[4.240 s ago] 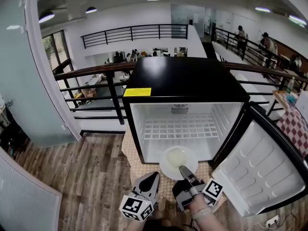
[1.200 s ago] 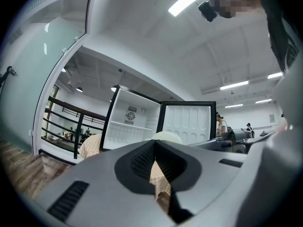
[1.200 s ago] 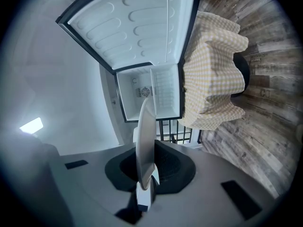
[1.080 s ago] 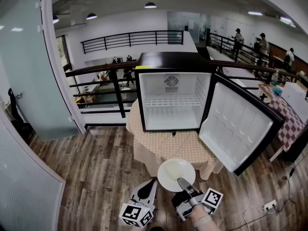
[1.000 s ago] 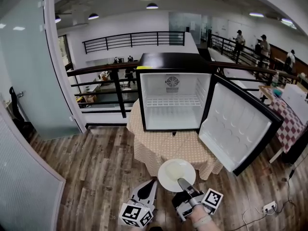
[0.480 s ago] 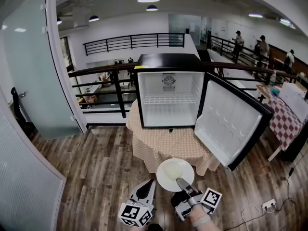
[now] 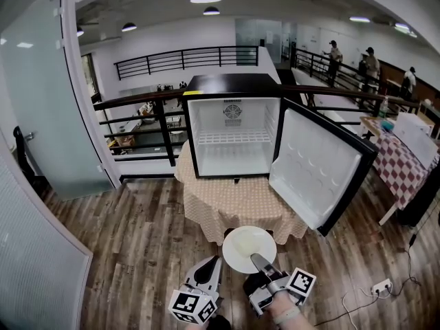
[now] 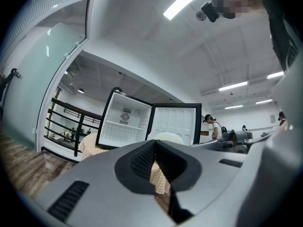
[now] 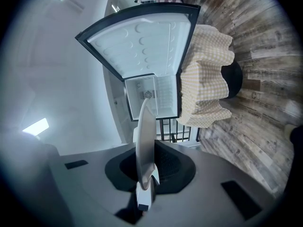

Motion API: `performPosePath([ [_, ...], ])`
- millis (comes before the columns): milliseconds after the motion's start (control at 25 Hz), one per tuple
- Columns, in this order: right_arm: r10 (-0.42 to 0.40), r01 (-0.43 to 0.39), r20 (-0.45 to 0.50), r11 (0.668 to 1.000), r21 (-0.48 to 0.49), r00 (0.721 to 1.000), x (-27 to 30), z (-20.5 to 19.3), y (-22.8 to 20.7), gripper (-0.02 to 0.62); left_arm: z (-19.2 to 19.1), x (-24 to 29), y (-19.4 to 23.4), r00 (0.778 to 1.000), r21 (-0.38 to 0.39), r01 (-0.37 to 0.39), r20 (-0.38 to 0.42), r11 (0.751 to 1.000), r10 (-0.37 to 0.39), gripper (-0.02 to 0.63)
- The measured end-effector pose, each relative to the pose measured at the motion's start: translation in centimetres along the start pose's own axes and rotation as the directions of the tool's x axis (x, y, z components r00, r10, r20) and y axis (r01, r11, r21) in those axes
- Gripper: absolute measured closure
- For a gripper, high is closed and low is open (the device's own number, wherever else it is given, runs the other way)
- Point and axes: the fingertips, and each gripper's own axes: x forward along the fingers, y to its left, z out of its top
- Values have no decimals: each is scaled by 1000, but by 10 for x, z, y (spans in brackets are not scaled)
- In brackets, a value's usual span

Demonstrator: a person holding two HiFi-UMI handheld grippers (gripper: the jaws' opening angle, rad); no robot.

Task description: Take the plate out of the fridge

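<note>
In front of the fridge (image 7: 230,126) and well apart from it, the right tongs (image 7: 260,261) are clamped on the near rim of the plate (image 7: 249,247). The right gripper view shows that rim edge-on between the jaws. The left tongs (image 7: 208,270) hang just beside them, on the side away from the fridge door (image 7: 313,167). Their jaws are together with nothing in them.

The plate is held roughly level over the wooden floor (image 7: 137,232), short of the cloth-covered desk (image 7: 237,201) that carries the fridge. The fridge interior looks bare apart from its wire shelf, and the door stands wide open.

By my reading, the main job is done, since the plate is fully clear of the fridge. What may be left is setting it down somewhere and perhaps shutting the door, though the task names neither.

The plate's middle has a pale yellowish tint, and I cannot tell whether that is glaze or something lying on it. The frame's bottom edge cuts off the person's arms. The desk's legs are hidden under the cloth.
</note>
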Motion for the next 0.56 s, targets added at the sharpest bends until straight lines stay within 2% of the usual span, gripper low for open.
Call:
performPosePath([
  [560, -15, 15, -3, 1000, 22, 1000, -36, -2, -6, 549, -9, -17, -31, 1000, 0, -1, -11, 1000, 1, 598],
])
